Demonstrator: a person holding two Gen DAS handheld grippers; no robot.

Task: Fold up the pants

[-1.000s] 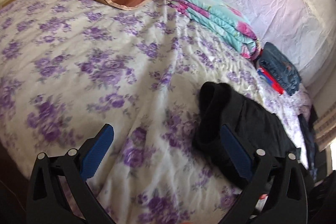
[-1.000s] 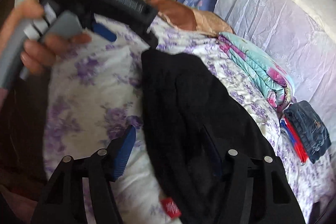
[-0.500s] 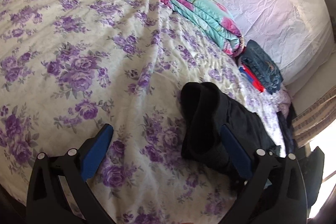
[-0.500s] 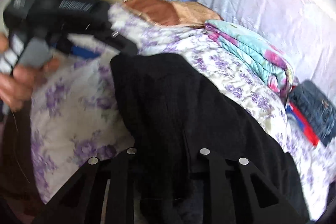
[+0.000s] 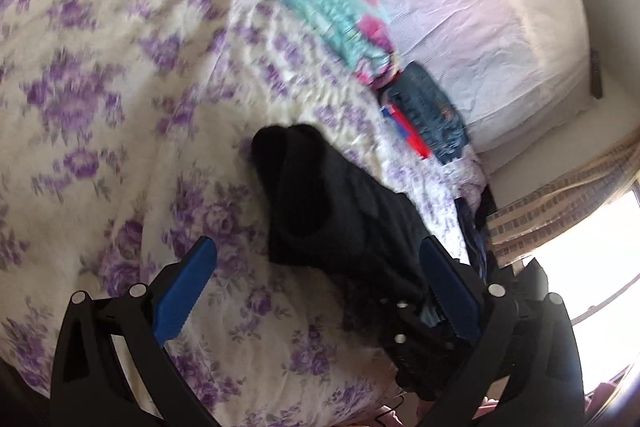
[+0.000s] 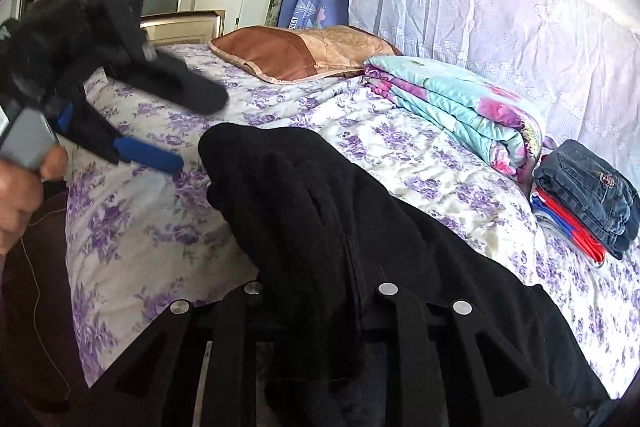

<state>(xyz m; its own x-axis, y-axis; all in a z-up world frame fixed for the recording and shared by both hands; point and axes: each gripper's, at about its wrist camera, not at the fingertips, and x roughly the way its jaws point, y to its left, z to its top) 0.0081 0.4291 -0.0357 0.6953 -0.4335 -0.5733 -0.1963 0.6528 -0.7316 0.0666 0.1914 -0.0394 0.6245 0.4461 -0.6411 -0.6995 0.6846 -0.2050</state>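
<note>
The black pants (image 6: 320, 211) lie folded lengthwise on the floral bedspread (image 6: 128, 227); they also show in the left wrist view (image 5: 320, 195). My right gripper (image 6: 316, 291) is shut on the pants' near end, its pads buried in the cloth. My left gripper (image 5: 316, 267) is open, hovering just above the bed, with the pants' near part between its blue pads (image 5: 188, 287). In the right wrist view the left gripper (image 6: 144, 131) is held in a hand at left, beside the pants' far end.
A brown pillow (image 6: 300, 51) lies at the bed's head. A folded turquoise quilt (image 6: 460, 107), folded jeans (image 6: 588, 187) and a red-blue cloth (image 6: 568, 227) lie along the white-draped wall side. A window (image 5: 592, 255) is at right.
My right gripper closed on the pants' near end. My left gripper swung right toward the pants, staying open.
</note>
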